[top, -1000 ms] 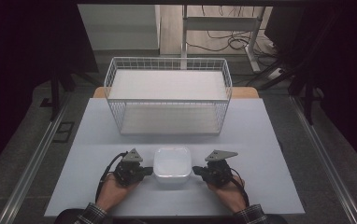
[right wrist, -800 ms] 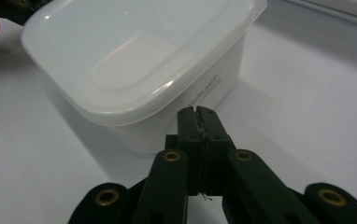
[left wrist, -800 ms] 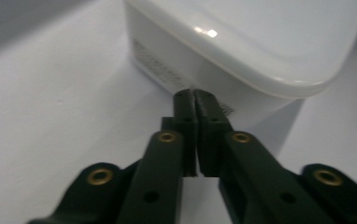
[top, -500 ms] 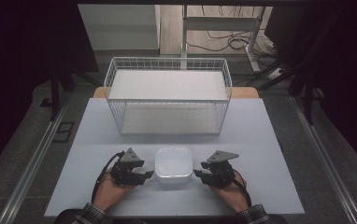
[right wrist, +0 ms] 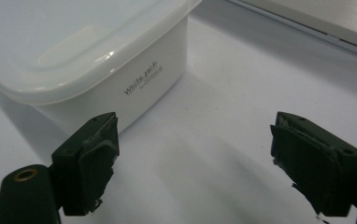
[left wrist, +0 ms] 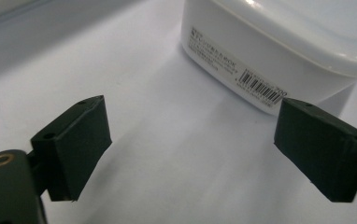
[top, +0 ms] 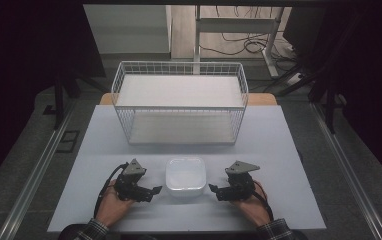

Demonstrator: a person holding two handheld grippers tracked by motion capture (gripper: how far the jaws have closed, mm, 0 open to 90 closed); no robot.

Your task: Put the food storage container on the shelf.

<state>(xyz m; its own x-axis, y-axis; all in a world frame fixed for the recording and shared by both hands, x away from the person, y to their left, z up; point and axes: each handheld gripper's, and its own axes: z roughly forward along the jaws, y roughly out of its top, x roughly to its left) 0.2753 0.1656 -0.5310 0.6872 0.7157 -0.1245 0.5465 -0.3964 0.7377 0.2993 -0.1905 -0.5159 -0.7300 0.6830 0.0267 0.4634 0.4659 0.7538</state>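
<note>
One lidded white box (top: pixel 185 175) on table (top: pixel 279 145), wire basket (top: pixel 179 107) behind, both hand-held grippers (top: pixel 151 190) (top: pixel 214 189) just spread wide, gripping nothing

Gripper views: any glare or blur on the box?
Left gripper view: the box is sharp enough to show its barcode, with small glints on the lid; the near fingers are soft. Right gripper view: a bright streak on the lid, printed lettering readable. High view: dim, dark surroundings.

Lidded container (top: pixel 185 175) – white plastic, smooth, glossy lid, paper barcode label on side. Basket (top: pixel 179 106) – white coated wire mesh. Table (top: pixel 104 135) – pale, smooth, matt. Left gripper (left wrist: pixel 190 144), right gripper (right wrist: pixel 193 161): black matt pads, right ones rough, frayed at edges.
</note>
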